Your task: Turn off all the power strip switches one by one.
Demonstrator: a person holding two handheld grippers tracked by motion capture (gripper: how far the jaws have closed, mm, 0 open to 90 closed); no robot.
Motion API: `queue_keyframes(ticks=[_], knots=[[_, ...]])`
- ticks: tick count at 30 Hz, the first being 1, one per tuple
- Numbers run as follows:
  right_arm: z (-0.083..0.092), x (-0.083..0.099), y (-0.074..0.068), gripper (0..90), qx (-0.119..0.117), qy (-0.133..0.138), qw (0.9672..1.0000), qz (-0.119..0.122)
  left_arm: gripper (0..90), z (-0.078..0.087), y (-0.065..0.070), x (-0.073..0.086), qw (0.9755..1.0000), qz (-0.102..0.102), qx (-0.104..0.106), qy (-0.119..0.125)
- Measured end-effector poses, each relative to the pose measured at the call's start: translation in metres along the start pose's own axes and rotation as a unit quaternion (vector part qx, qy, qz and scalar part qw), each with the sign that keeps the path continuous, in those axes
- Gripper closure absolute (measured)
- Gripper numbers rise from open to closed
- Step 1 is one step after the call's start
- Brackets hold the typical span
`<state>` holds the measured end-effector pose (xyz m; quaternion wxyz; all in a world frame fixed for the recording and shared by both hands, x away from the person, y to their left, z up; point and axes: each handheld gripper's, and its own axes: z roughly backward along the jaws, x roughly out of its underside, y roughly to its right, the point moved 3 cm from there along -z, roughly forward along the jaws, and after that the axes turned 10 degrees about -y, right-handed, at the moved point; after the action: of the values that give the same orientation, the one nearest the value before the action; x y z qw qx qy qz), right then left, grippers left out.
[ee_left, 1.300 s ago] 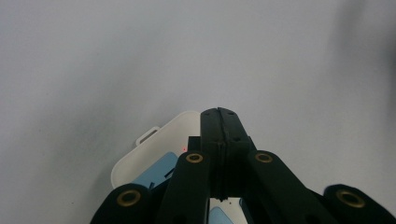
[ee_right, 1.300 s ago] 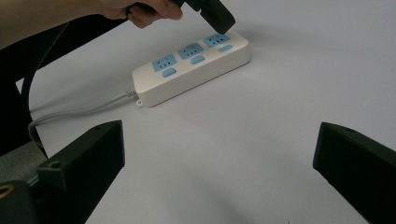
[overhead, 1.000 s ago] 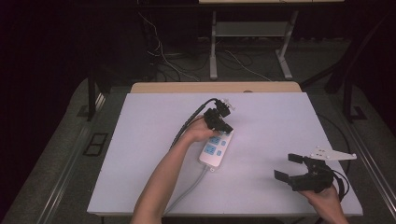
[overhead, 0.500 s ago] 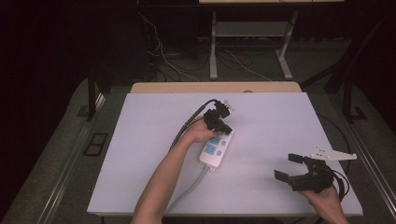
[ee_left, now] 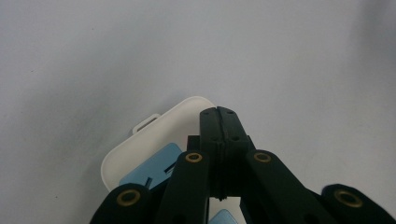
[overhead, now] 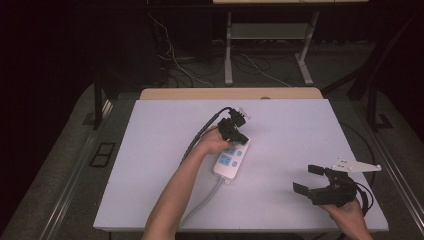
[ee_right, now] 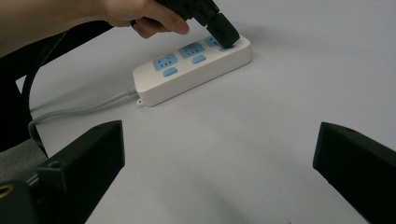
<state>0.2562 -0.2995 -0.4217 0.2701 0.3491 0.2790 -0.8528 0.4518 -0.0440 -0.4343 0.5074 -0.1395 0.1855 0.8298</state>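
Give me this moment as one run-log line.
left gripper: shut, tips pressing far-end switch of power strip | right gripper: open, empty, apart near table edge | strip flat, cord toward person

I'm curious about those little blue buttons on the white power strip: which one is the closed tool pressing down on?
The button at the strip's far end, opposite the grey cord. The left tool, jaws shut, rests its tip there; the other two buttons lie uncovered.

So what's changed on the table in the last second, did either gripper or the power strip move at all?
Nothing has visibly changed. The left gripper is still shut, its tips pressed on the far end of the white power strip, and the right gripper still sits open near the table's front right corner. The strip lies where it was.
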Motion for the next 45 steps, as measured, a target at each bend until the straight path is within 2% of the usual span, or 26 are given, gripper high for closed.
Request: queue_keyframes(ticks=[11, 17, 22, 23, 29, 35, 40, 45], knots=[[0.001, 0.0, 0.001, 1.9, 0.002, 0.0, 1.0, -0.001, 89.8, 0.001, 0.002, 0.0, 0.9999, -0.005, -0.012, -0.003], [0.001, 0.0, 0.001, 1.9, 0.002, 0.001, 1.0, -0.002, 89.8, 0.001, 0.006, -0.002, 0.9994, -0.013, -0.03, -0.007], [0.002, 0.001, 0.001, 1.9, 0.001, 0.002, 1.0, -0.003, 89.6, 0.002, 0.005, -0.001, 0.9996, -0.011, -0.026, -0.004], [0.002, 0.001, 0.002, 1.9, 0.002, 0.002, 1.0, -0.002, 89.5, 0.004, 0.005, -0.002, 0.9998, -0.005, -0.017, 0.005], [0.002, 0.0, 0.002, 1.9, 0.002, 0.003, 1.0, -0.005, 89.4, 0.006, 0.009, 0.001, 0.9993, -0.021, -0.03, -0.008], [0.001, 0.0, 0.001, 1.9, 0.001, 0.002, 1.0, -0.004, 89.1, 0.015, 0.014, 0.008, 0.9994, -0.022, -0.026, 0.009], [0.0, 0.0, 0.0, 1.9, 0.0, 0.001, 1.0, -0.002, 81.0, 0.031, 0.018, 0.019, 0.9987, -0.018, -0.023, 0.041], [0.0, 0.0, -0.001, 1.9, 0.0, 0.001, 1.0, -0.002, 68.2, 0.049, 0.02, 0.033, 0.9977, -0.011, -0.019, 0.064]])
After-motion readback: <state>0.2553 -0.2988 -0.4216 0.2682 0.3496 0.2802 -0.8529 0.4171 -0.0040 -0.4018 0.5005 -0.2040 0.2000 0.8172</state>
